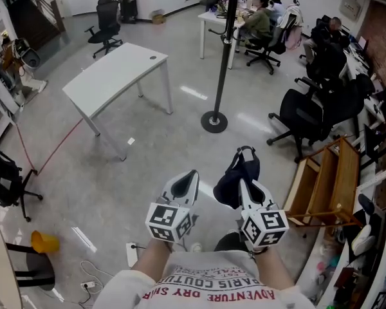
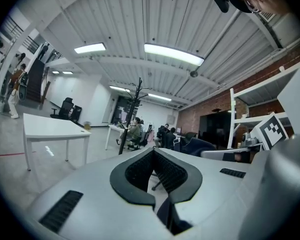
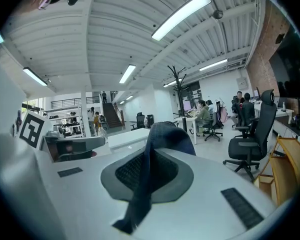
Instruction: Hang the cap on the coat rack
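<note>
A dark navy cap (image 1: 235, 176) hangs in front of me, pinched by my right gripper (image 1: 242, 184), which is shut on its fabric. In the right gripper view the cap (image 3: 165, 134) folds up between the closed jaws of that gripper (image 3: 151, 151). My left gripper (image 1: 192, 174) is held beside it, shut and empty; its view shows the jaws of the gripper (image 2: 153, 151) meeting with nothing between them. The black coat rack (image 1: 222, 56) stands on a round base (image 1: 213, 121) a few steps ahead. Its hooked top (image 3: 177, 76) shows far beyond the cap.
A white table (image 1: 116, 73) stands ahead on the left. Black office chairs (image 1: 309, 118) and a low wooden frame (image 1: 328, 185) line the right side. People sit at desks (image 1: 257, 18) behind the rack. A power strip (image 1: 132, 253) and a yellow object (image 1: 44, 241) lie on the floor near me.
</note>
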{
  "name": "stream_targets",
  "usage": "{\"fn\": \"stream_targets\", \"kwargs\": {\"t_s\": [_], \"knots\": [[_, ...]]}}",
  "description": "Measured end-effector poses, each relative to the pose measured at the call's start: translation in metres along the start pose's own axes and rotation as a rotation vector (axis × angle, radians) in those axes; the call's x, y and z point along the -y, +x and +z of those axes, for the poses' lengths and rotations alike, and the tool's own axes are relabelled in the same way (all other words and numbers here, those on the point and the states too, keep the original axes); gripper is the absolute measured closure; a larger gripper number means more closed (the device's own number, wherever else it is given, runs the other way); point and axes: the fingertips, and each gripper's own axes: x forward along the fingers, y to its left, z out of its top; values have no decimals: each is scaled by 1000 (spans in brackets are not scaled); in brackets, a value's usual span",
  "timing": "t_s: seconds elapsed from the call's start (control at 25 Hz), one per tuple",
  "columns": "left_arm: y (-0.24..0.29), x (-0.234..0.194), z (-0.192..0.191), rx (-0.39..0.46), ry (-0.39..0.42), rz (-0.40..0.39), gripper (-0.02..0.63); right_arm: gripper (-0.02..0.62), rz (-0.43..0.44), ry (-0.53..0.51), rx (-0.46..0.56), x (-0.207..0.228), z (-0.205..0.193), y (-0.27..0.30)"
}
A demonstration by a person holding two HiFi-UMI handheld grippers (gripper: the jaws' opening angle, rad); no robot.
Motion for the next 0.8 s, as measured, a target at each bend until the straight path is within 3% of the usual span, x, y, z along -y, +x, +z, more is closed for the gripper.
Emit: {"fn": "stream_targets", "kwargs": {"t_s": [0.24, 0.44, 0.8], "knots": [[16, -26, -2, 5, -21, 64, 600, 577, 36, -3, -21, 12, 0, 34], [50, -51, 8, 1, 32, 102, 600, 577, 87, 6, -25, 26, 15, 88], [180, -94, 55, 49, 55, 154, 600, 577, 151, -3, -2, 101, 70, 198]]}}
